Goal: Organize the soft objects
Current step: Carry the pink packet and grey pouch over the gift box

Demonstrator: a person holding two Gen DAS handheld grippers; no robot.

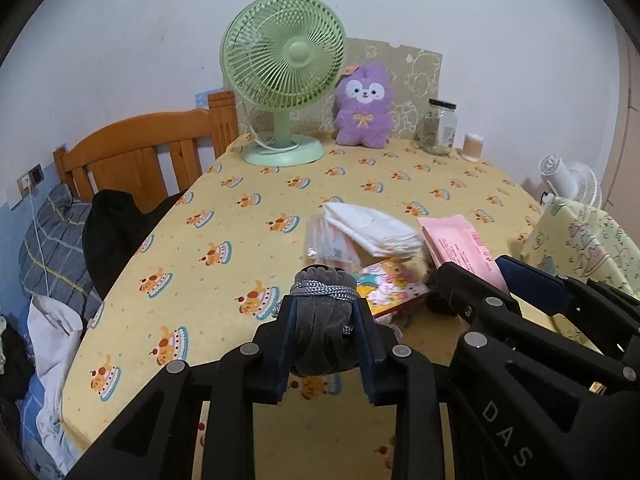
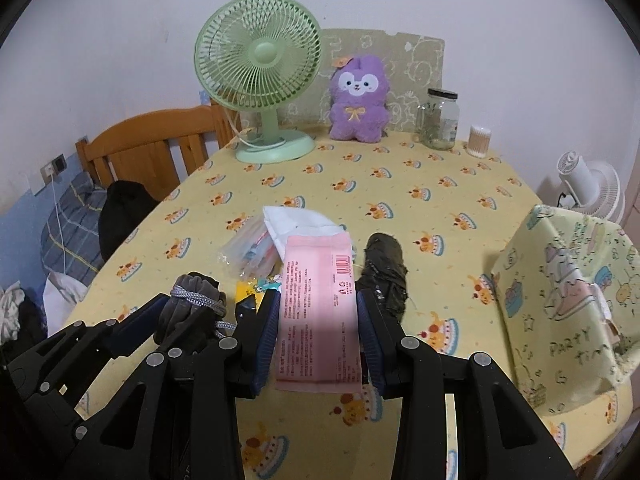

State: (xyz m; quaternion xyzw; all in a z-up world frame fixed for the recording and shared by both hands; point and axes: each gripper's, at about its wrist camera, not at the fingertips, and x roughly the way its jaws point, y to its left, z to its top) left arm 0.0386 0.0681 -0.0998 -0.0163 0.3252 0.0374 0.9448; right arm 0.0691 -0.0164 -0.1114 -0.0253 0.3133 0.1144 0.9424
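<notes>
At the far left a wooden headboard (image 1: 152, 148) and heaped bedding (image 1: 60, 248) press against the table's (image 1: 224, 240) left edge. The yellow cloth is bare along that side and across the middle, up to the green fan (image 1: 284, 76), purple plush (image 1: 363, 106), glass jar (image 1: 438, 126) and cotton swab tub (image 1: 472, 147) lined along the back edge.

The left gripper (image 1: 326, 320) is clamped on a grey velvet pouch (image 1: 324, 320), held above the cloth near the front edge; its long axis runs away from the camera, the cord-tied neck pointing toward the fan.

Ahead lie a clear packet (image 1: 328, 240), a folded white cloth (image 1: 372, 228) and a cartoon-print box (image 1: 394, 286), crowded together.

The right gripper (image 2: 318, 336) is closed on a pink packet (image 2: 318, 312), gripped by its long sides, its length pointing toward the back edge. Just right of it a dark bundle (image 2: 386, 268) lies on the cloth, lengthwise the same way.

At the right edge stands a printed bag (image 2: 568, 296), with a white fan (image 2: 592, 188) beyond the table.
</notes>
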